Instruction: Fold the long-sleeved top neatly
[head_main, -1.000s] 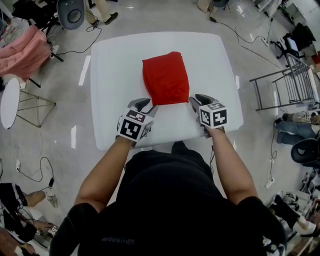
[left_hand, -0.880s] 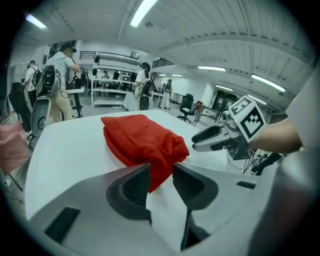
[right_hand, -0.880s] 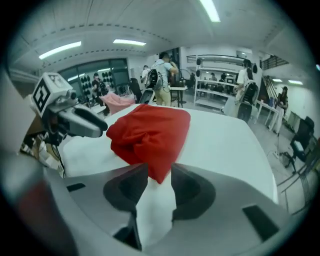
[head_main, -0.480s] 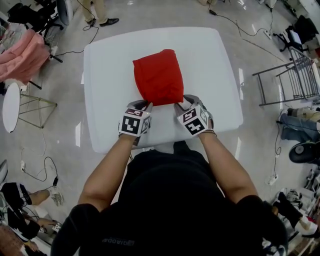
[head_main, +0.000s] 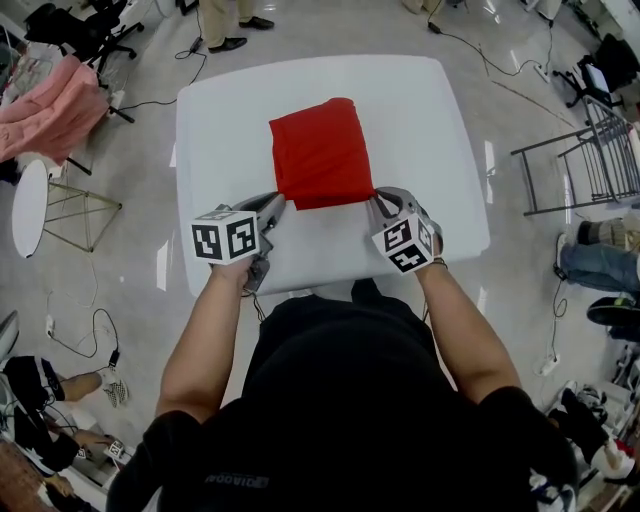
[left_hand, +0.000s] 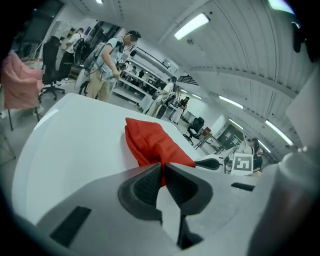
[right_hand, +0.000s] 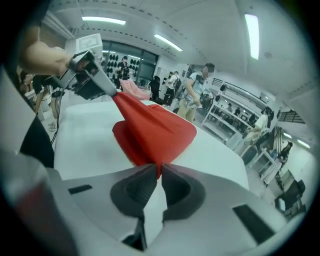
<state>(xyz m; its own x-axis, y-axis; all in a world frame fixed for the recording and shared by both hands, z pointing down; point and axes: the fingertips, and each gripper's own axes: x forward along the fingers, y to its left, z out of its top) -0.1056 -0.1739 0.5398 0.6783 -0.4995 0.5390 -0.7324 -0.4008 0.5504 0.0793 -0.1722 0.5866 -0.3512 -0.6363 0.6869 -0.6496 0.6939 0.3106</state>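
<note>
The folded red top (head_main: 320, 152) is laid on the white table (head_main: 215, 120). Its 7 o'clock corner is clamped by the left gripper (head_main: 272, 206) and its 5 o'clock corner by the right gripper (head_main: 383, 203), both pairs of jaws having just been closed on the cloth.

the red long-sleeved top (head_main: 320, 150) is folded into a compact, thick rectangle, lying near the middle of the white surface (head_main: 430, 120); its two near corners are pulled into points, the near edge taut between them
</note>
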